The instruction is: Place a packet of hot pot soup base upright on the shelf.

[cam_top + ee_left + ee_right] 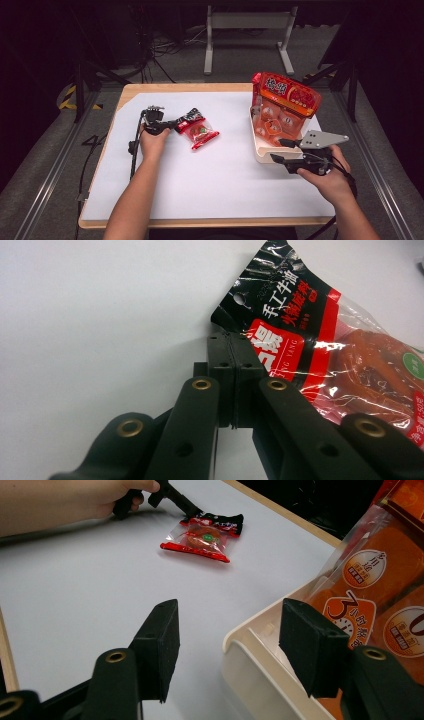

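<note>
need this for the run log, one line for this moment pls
left gripper shut on small packet corner | right gripper open at white bin rim | large bag in bin

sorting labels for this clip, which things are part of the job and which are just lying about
In the job:
- small red sauce packet, its black end pinched in the left gripper
- white bin, its rim between the open jaws of the right gripper
- large orange bag standing in the bin

Lying about:
- metal frame and cables on the floor
</note>
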`<move>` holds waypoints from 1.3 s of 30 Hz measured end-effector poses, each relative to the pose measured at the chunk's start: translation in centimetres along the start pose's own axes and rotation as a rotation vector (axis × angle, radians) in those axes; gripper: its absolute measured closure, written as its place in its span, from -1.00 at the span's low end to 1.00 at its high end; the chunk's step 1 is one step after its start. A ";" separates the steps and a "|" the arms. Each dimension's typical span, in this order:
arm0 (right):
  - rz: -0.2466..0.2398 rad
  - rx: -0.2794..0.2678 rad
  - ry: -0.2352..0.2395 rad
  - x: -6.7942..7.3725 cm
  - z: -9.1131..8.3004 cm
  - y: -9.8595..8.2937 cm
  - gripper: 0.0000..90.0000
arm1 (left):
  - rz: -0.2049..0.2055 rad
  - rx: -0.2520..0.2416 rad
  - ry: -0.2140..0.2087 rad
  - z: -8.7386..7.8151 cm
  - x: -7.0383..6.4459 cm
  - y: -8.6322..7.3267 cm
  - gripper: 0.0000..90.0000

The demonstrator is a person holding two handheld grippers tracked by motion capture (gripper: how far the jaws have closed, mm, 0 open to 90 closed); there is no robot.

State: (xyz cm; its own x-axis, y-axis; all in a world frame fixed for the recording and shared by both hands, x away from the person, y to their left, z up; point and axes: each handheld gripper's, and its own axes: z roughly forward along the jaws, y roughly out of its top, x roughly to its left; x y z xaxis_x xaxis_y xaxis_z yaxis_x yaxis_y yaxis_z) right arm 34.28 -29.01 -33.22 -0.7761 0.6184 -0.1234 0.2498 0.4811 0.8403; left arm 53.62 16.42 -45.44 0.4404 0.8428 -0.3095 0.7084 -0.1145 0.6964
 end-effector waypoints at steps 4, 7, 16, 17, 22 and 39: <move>0.004 0.001 0.003 -0.1 0.0 0.0 -0.05 | 0.014 -0.020 -0.010 -0.5 -0.1 0.1 1.00; 0.004 0.002 0.006 -0.1 0.1 0.0 -0.04 | 0.028 -0.043 -0.011 -1.1 -0.4 0.3 1.00; 0.013 0.004 0.014 -0.2 0.2 0.1 0.12 | 0.048 -0.137 -0.067 -3.3 -1.7 1.0 1.00; 0.015 0.003 0.020 -0.2 0.3 0.2 0.15 | 0.054 -0.148 -0.068 -3.6 -1.9 1.1 1.00; 0.010 0.002 0.030 -0.1 0.8 0.7 0.25 | 0.099 -0.198 -0.083 -4.8 -3.2 1.4 1.00; 0.021 -0.029 0.050 0.1 1.2 1.0 0.27 | 0.197 -0.296 -0.203 -7.6 -7.2 1.7 1.00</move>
State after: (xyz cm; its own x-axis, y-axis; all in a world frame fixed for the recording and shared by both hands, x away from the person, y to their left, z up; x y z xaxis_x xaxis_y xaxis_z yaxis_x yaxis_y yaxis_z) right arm 35.11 -27.72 -33.02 -0.7990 0.5961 -0.0795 0.2499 0.4494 0.8577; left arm 47.46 14.16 -37.18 0.6728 0.6957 -0.2519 0.4228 -0.0821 0.9025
